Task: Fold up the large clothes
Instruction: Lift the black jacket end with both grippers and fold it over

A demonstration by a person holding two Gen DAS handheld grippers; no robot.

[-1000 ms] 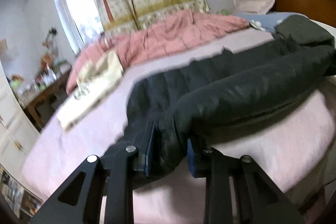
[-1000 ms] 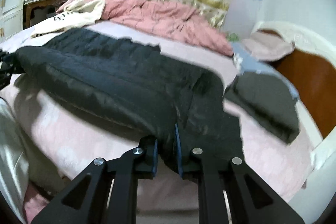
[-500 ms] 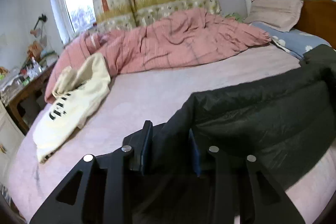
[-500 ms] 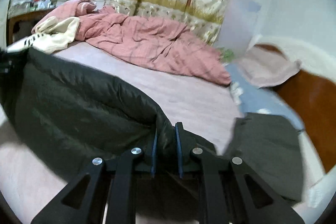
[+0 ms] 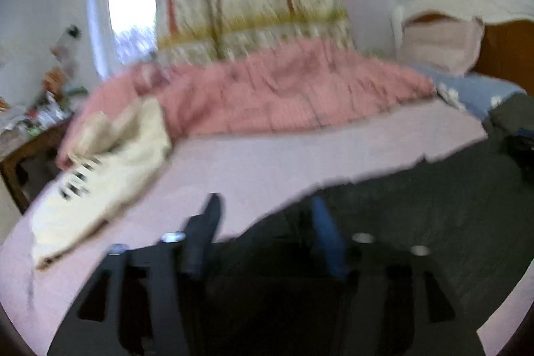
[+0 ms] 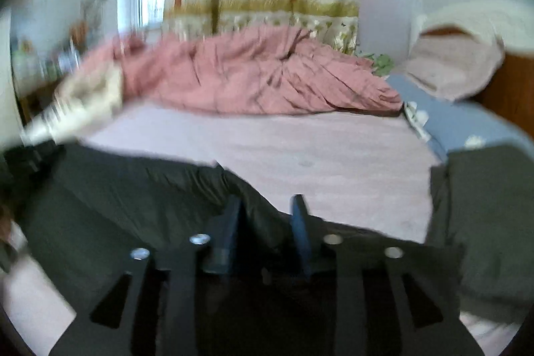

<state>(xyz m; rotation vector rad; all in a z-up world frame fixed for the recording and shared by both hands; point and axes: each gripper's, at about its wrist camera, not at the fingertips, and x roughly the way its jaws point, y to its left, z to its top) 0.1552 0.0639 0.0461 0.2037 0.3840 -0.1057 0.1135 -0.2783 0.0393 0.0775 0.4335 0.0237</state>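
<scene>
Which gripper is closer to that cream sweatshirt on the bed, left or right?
Left. The left gripper, jaws opening over the dark garment, sits near the cream sweatshirt. The right gripper, also opening, has the sweatshirt farther off, beyond the garment's far end.

Each hand carries the same black tool. The left tool (image 5: 265, 216) has two flat black arms with long triangular cut-outs, and two round silver screw heads sit on each arm. Its left finger (image 5: 205, 232) looks black, while the right finger carries a blue pad (image 5: 325, 236) on its inner face. The right tool (image 6: 267, 219) matches it: black cut-out arms, four silver screws, and fingers (image 6: 300, 229) faced in dark blue. Both views are blurred.
</scene>
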